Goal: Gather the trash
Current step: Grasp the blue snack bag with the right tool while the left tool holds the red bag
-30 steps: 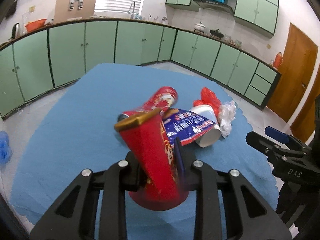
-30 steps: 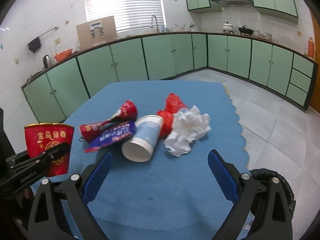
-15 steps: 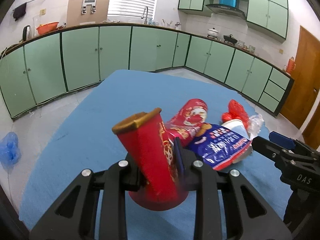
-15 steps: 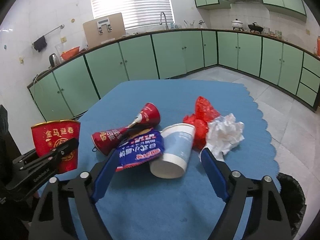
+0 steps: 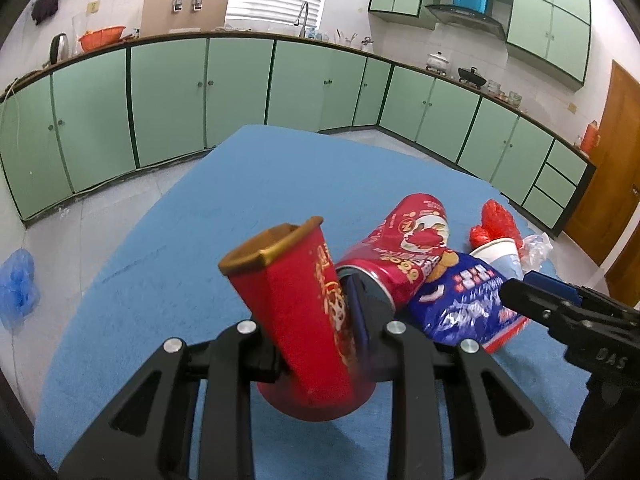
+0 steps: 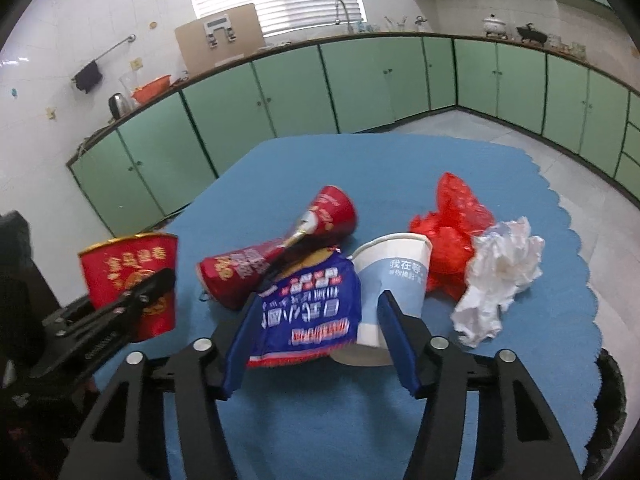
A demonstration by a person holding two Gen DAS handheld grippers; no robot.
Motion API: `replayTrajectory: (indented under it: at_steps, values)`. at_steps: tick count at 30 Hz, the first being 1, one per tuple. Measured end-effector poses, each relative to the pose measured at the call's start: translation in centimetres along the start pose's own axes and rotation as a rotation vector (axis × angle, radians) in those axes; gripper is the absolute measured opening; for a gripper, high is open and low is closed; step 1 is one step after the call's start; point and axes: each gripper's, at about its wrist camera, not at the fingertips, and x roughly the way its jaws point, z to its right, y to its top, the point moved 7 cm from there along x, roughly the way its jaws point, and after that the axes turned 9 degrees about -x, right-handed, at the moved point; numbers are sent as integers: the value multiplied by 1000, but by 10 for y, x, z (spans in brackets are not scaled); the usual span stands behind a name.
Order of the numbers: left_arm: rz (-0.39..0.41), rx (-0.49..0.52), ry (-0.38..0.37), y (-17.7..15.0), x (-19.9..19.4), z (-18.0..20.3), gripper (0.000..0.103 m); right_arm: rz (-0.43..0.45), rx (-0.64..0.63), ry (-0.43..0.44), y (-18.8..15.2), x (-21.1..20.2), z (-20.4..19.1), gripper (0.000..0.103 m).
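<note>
- Squeezing a red paper cup [image 5: 304, 312] flat between its pads, the left gripper [image 5: 316, 344] holds it tilted toward eleven o'clock above the blue table cover [image 5: 168, 280].
- The right gripper [image 6: 316, 320] has its jaws closing around the blue snack wrapper [image 6: 312, 312]; the blue pads stand just beside it and do not yet press it.
- At twelve o'clock from the wrapper lies a crushed red can [image 6: 280, 256].
- At two o'clock lie a white paper cup [image 6: 396, 276], red plastic [image 6: 456, 220] and crumpled white tissue [image 6: 500, 272].
</note>
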Motion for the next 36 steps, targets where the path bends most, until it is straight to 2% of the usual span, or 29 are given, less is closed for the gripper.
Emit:
replayTrajectory:
  at_steps: [4, 12, 21, 24, 26, 36]
  values:
    - [-3, 2, 7, -2, 2, -3, 25, -24, 7, 52, -2, -1, -10, 54]
    - [-33, 0, 13, -11, -2, -14, 25, -81, -25, 65, -21, -5, -20, 51]
    - [-51, 9, 9, -21, -5, -13, 25, -149, 83, 107, -38, 20, -4, 49]
    - [-49, 14, 11, -21, -6, -11, 25, -160, 138, 149, -40, 26, 2, 42]
    - [-49, 12, 13, -21, -6, -11, 25, -169, 162, 177, -41, 28, 4, 33]
    - [-62, 19, 16, -24, -3, -9, 25, -194, 127, 127, -42, 17, 6, 36]
